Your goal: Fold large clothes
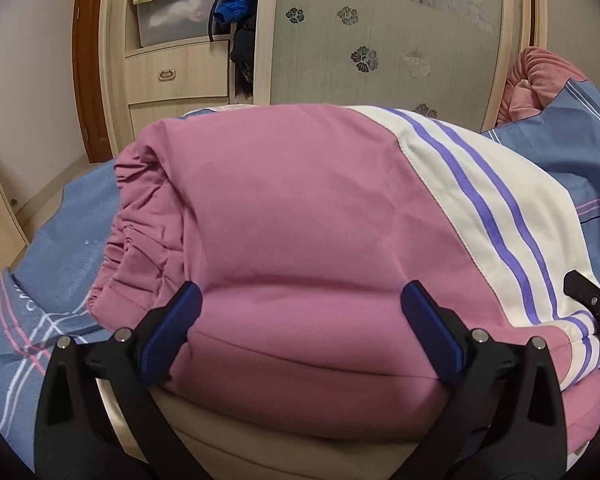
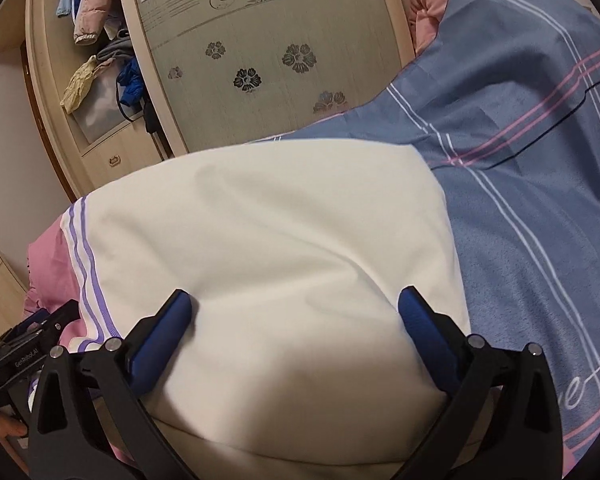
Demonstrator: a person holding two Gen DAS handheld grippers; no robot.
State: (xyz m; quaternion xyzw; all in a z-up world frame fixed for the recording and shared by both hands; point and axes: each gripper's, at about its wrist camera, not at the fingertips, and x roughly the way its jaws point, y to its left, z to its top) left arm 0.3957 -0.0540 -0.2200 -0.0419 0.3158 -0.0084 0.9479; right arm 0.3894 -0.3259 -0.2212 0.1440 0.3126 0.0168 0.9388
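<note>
The folded garment (image 1: 300, 216), pink and cream, lies on the bed (image 2: 540, 200), looking soft, bulky and light. Both the left tongs (image 1: 300, 304) and right tongs (image 2: 298, 308) stand spread astride its near edge, seemingly unpinched; the thick folded edge offers the surest hold.

We see a folded pink-and-cream cloth garment (image 1: 300, 208), smooth and matt, on a blue striped bedsheet (image 2: 520, 240) of slightly napped cloth. Black matt plastic gripper arms carry ribbed blue pads (image 1: 172, 332); the frosted, flower-patterned wardrobe door (image 1: 380, 40) has pale wood-grain framing.
</note>
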